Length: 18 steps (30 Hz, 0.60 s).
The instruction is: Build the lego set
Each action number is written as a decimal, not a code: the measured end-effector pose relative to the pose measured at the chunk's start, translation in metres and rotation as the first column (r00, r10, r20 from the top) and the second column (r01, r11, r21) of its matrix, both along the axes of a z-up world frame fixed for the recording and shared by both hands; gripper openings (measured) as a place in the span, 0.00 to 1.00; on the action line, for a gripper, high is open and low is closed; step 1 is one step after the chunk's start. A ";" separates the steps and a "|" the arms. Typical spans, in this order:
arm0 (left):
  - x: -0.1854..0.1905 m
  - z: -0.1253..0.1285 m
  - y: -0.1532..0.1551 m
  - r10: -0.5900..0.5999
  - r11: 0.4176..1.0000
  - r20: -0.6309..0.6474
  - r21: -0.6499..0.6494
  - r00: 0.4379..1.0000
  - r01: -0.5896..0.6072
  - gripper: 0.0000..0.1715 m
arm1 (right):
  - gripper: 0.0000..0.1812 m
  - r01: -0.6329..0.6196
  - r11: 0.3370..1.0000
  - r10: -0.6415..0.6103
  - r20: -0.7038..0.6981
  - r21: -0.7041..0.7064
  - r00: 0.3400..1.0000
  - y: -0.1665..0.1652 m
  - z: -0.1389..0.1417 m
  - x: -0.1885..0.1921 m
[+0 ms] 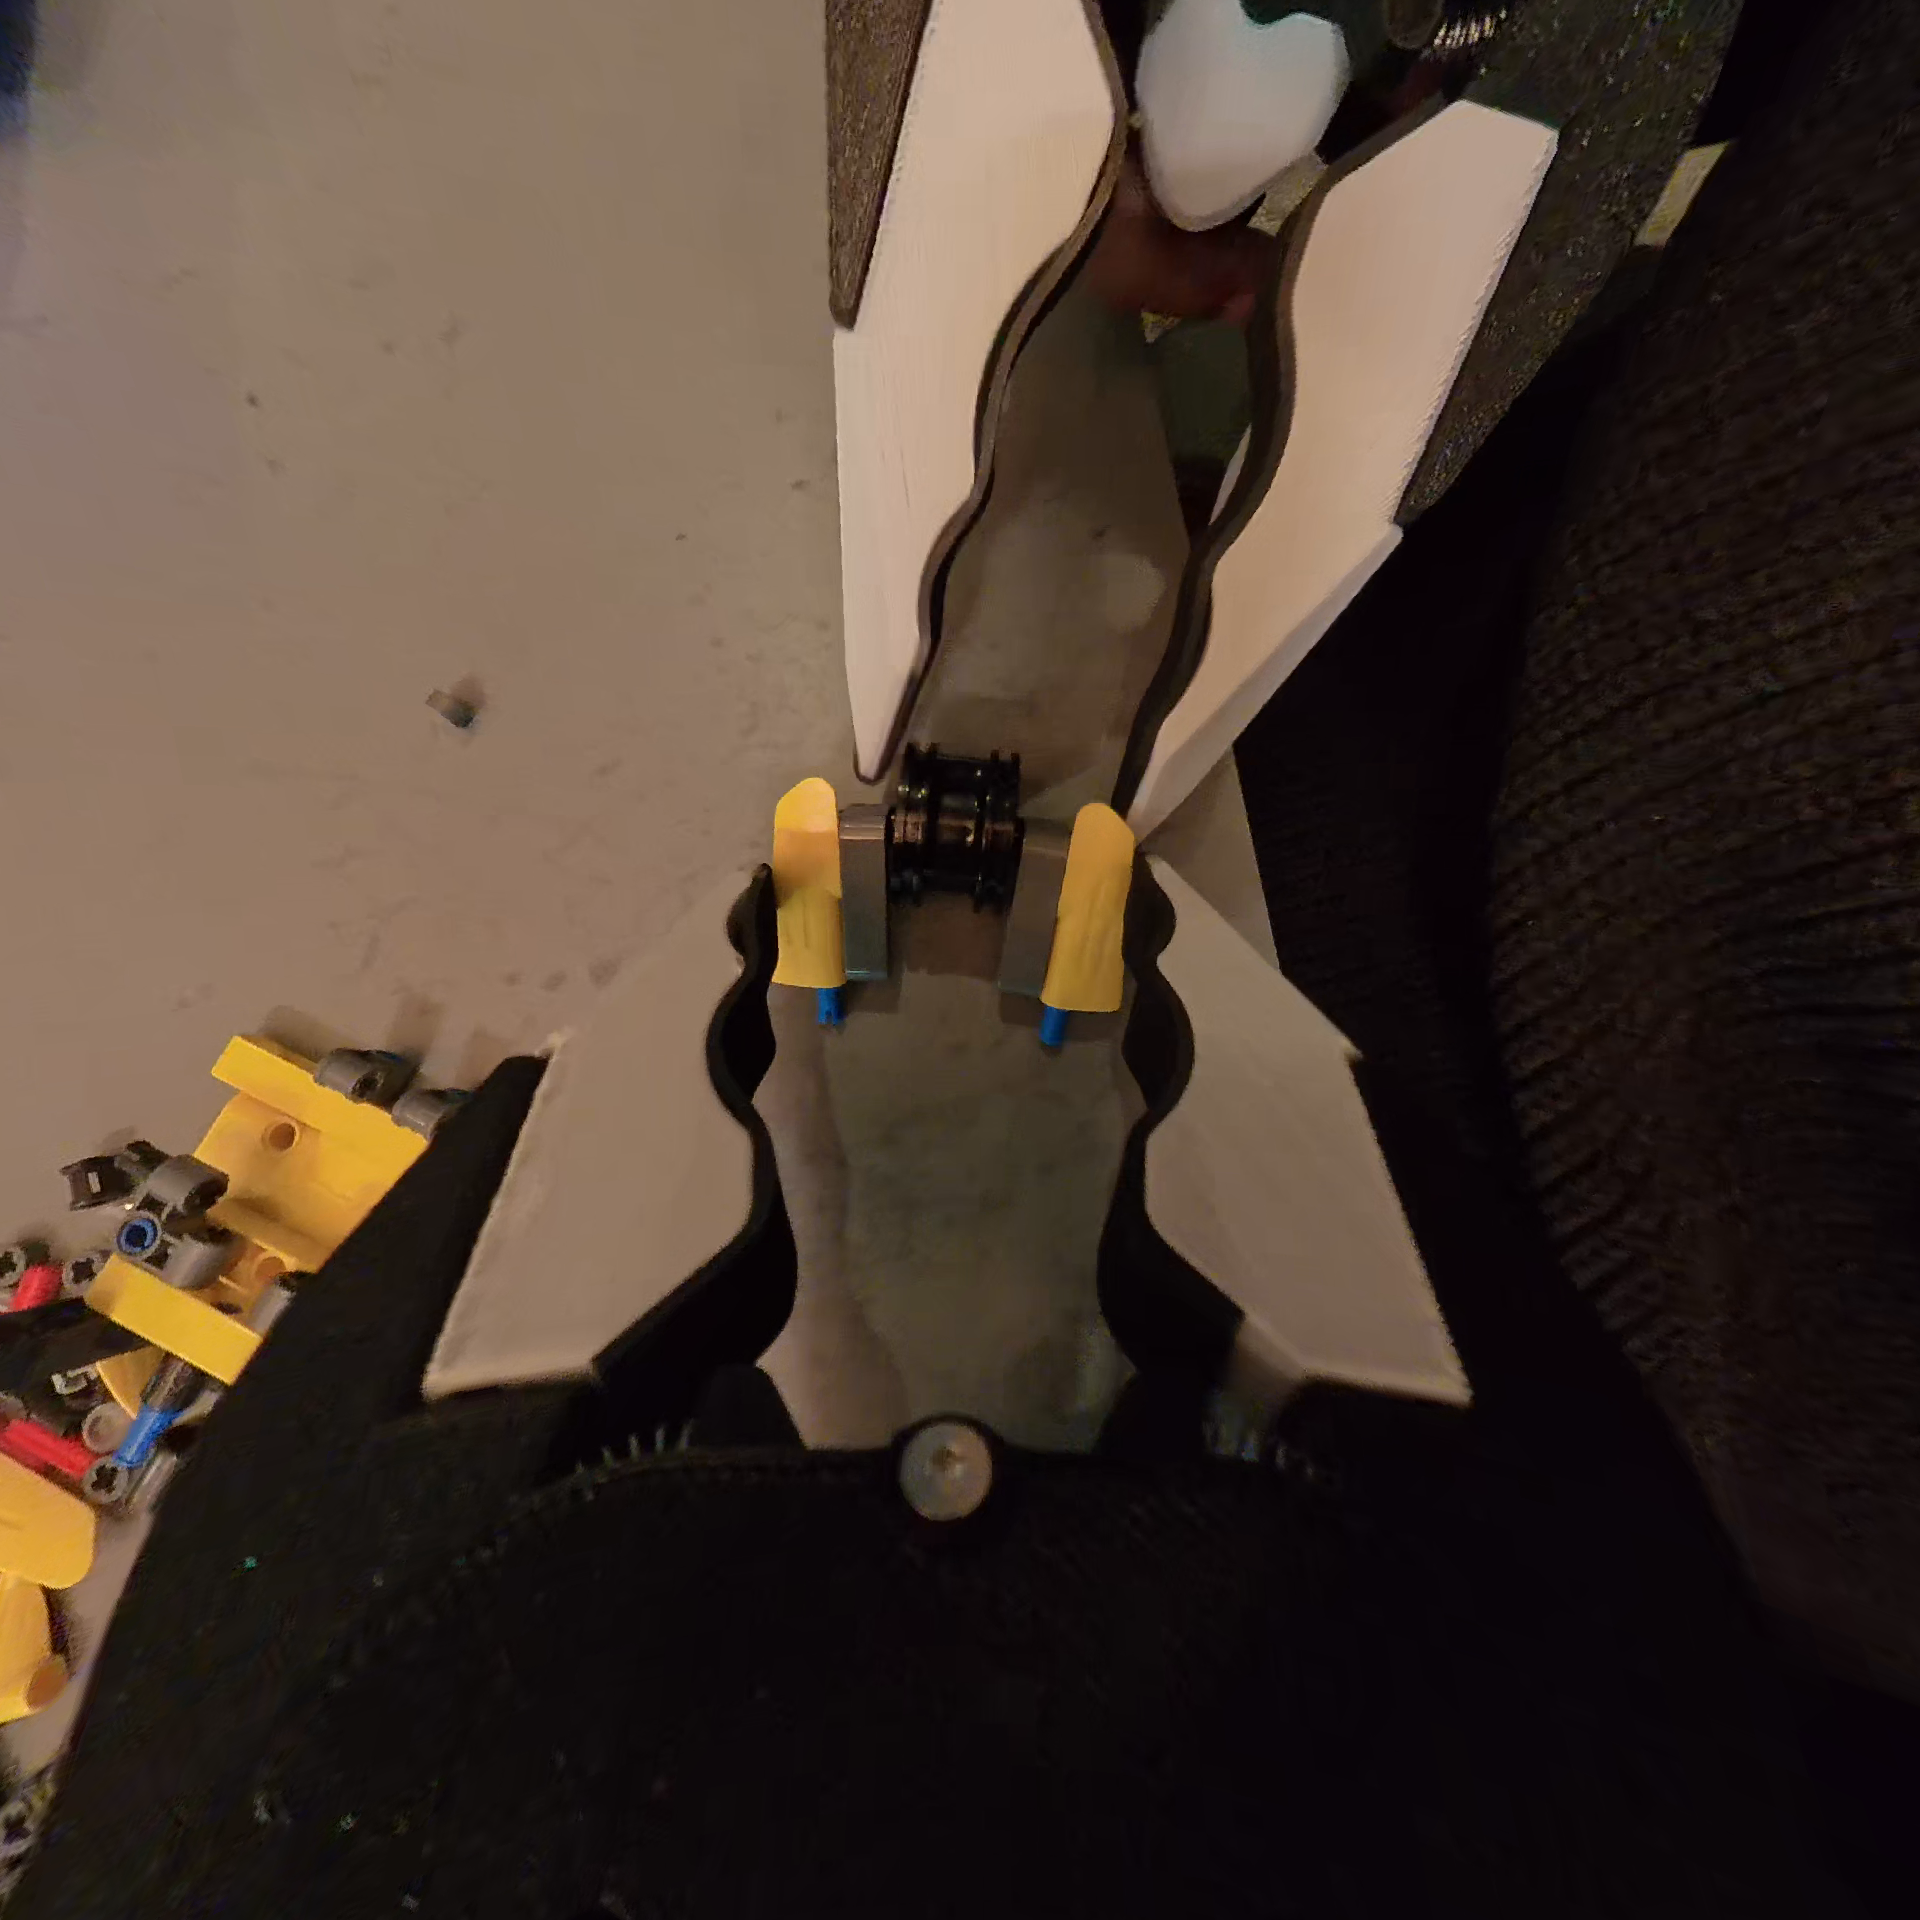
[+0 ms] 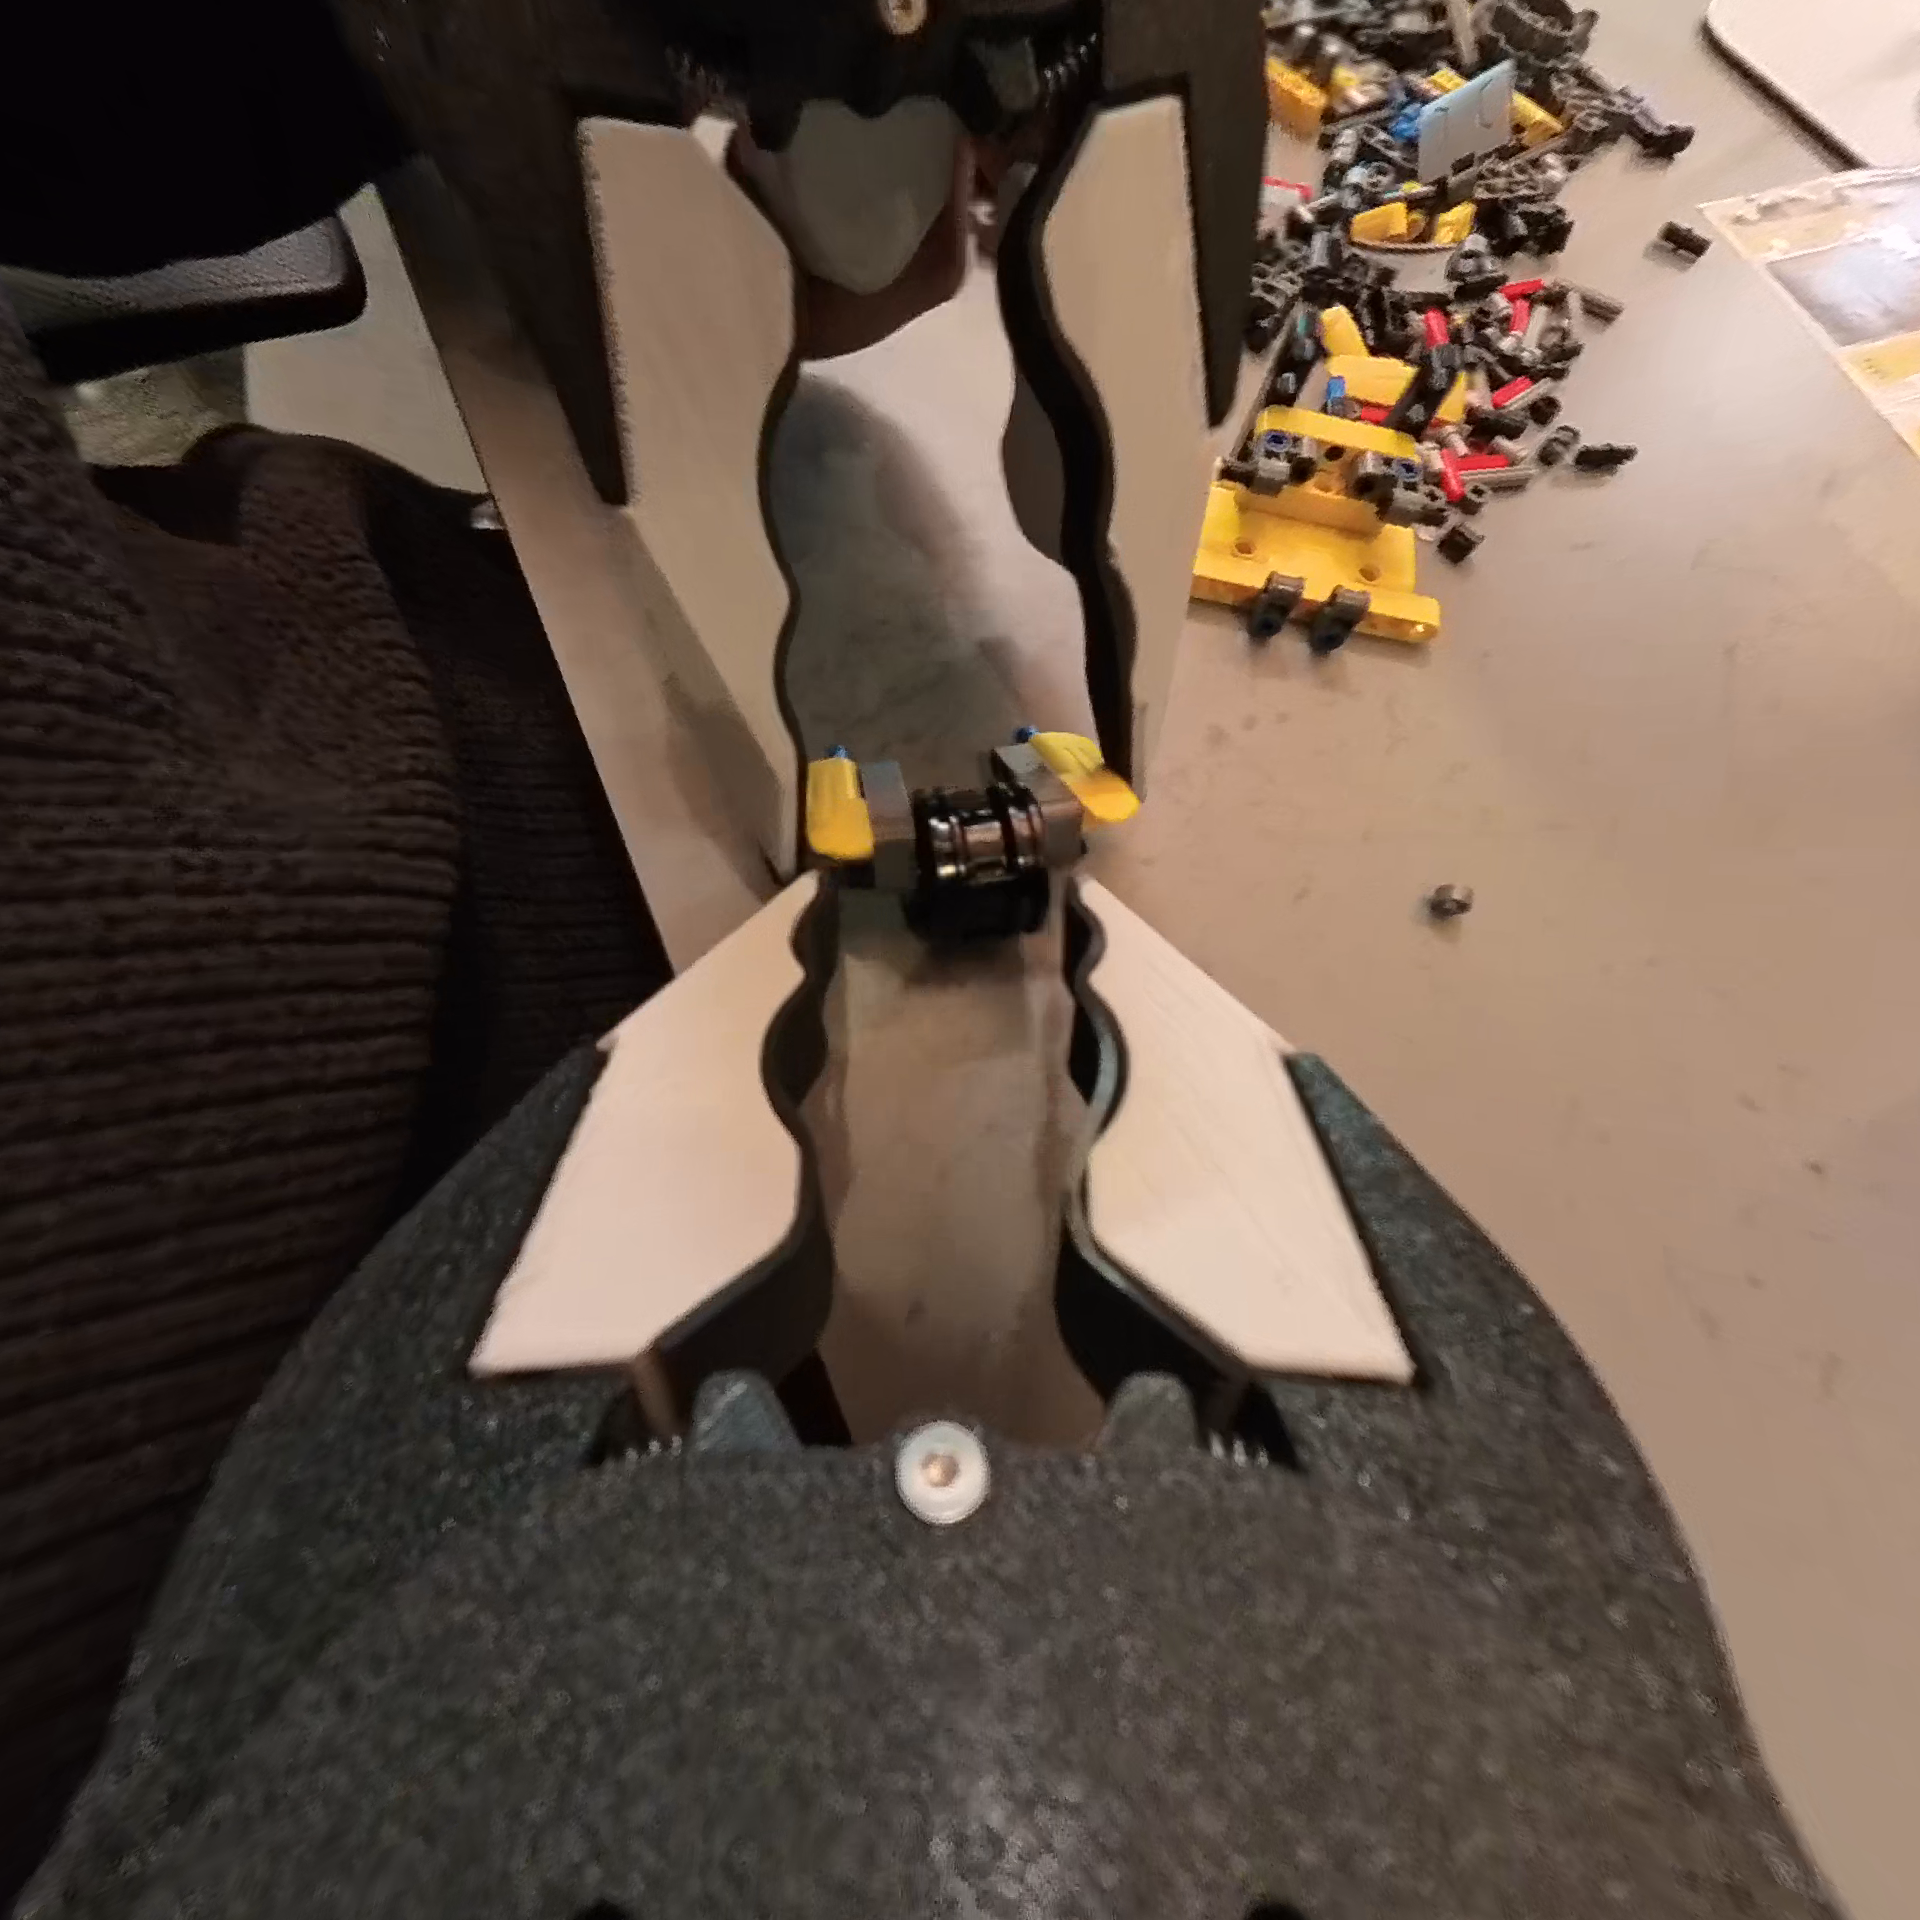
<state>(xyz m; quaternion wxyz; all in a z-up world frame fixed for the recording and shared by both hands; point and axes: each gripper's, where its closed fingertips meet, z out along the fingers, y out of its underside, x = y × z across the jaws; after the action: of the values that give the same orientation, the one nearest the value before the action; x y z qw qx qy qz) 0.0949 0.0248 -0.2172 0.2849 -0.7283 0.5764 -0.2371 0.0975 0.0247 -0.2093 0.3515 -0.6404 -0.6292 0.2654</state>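
Observation:
A small assembly (image 1: pixel 951 883) is held above the table: a black wheel hub (image 1: pixel 951 831) between two grey pieces, with a yellow piece (image 1: pixel 805 883) and a blue pin on each outer side. My left gripper (image 1: pixel 951 894) is shut on it, its fingertips (image 1: pixel 753 914) pressing the yellow pieces. My right gripper (image 2: pixel 945 894) faces it from the opposite side, tip to tip. Its narrowed fingers bracket the hub (image 2: pixel 971 831) with small gaps showing, so contact is unclear. It also shows in the left wrist view (image 1: pixel 1003 790), and the left gripper shows in the right wrist view (image 2: pixel 961 810).
A pile of loose yellow, black, red and grey building parts (image 2: pixel 1434 260) lies on the beige table (image 2: pixel 1558 935), with a yellow plate sub-assembly (image 2: pixel 1320 561) nearest. The same parts (image 1: pixel 187 1247) show at lower left. A small dark piece (image 2: pixel 1449 899) lies alone. Printed sheets (image 2: pixel 1860 291) lie at right. A dark knitted sleeve (image 2: pixel 208 831) is on the left. The tips of both grippers are at nearly the same place.

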 end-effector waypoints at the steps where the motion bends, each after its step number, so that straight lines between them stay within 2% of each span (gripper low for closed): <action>1: 0.000 0.000 0.000 0.006 1.000 0.002 0.001 1.000 -0.006 0.38 | 0.29 0.024 1.000 -0.024 -0.004 0.001 1.000 0.002 0.000 0.003; 4: 0.000 0.000 0.000 0.013 1.000 0.007 0.004 1.000 -0.013 0.38 | 0.47 0.063 0.991 -0.069 -0.050 -0.117 0.996 -0.002 -0.004 0.010; 6: 0.000 0.000 0.000 0.011 1.000 0.016 0.005 1.000 -0.011 0.38 | 0.52 0.079 0.978 -0.098 -0.087 -0.192 0.991 -0.007 -0.006 0.008; 7: 0.000 0.000 0.000 0.008 1.000 0.021 0.008 1.000 -0.008 0.38 | 0.52 0.092 0.978 -0.114 -0.110 -0.185 0.987 -0.006 -0.003 0.007; 11: 0.000 0.000 -0.003 -0.005 1.000 0.049 0.010 0.999 0.004 0.38 | 0.49 0.173 0.984 -0.177 -0.142 -0.043 0.974 0.007 0.001 0.005; 12: 0.000 0.000 -0.003 -0.007 1.000 0.053 0.012 0.999 0.007 0.38 | 0.48 0.167 0.986 -0.169 -0.131 -0.024 0.977 0.007 0.000 0.005; 15: 0.000 0.000 -0.003 -0.009 1.000 0.064 0.010 0.998 0.008 0.38 | 0.36 0.092 0.995 -0.097 -0.133 -0.042 0.986 -0.003 -0.001 0.000; 18: 0.000 0.001 -0.003 -0.011 1.000 0.081 0.005 0.997 0.011 0.38 | 0.29 0.037 0.998 -0.044 -0.135 -0.055 0.990 -0.010 0.000 -0.003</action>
<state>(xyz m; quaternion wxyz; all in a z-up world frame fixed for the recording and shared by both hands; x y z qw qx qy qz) 0.0949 0.0218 -0.2166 0.3082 -0.7143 0.5688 -0.2668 0.0945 0.0148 -0.2098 0.3819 -0.6427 -0.5834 0.3176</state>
